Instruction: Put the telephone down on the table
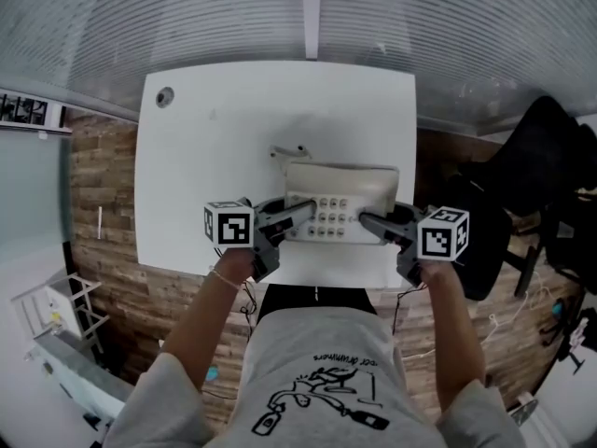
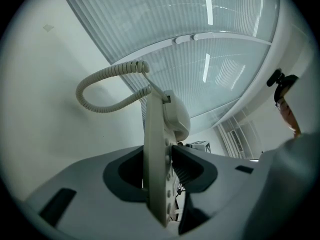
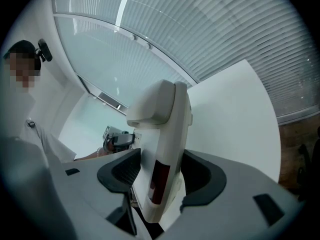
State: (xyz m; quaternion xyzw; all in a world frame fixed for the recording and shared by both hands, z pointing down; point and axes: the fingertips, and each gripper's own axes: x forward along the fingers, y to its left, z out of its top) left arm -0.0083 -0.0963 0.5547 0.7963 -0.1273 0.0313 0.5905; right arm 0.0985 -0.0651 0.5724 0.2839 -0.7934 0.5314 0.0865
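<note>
Just ahead of the person's shirt (image 1: 326, 371), the left gripper (image 1: 300, 213) is clenched on the 9 o'clock edge of the telephone (image 1: 340, 197), and the right gripper (image 1: 368, 219) on its 3 o'clock edge. Each gripper view shows the pale body pinched between dark pads (image 2: 192, 166). The telephone hangs keypad-up between them, over the 6 o'clock edge of the bench (image 1: 224, 129). Its handset (image 3: 154, 105) sits in the cradle and the coiled cord (image 2: 102, 86) loops off the far side. Whether the base already meets the bench I cannot tell; the soft shadow (image 1: 312, 127) beyond it suggests a gap.

To finish well, I judge both grippers should sink together and level, so neither edge lands first and the handset does not slip off. They should also carry the body a little toward 12 o'clock, away from the edge, before either grip lets go. The cord should land slack, not trapped beneath.

Farther out, at 11 o'clock, a small round grommet (image 1: 165, 95) sits in the bench. No container shows in any view.
</note>
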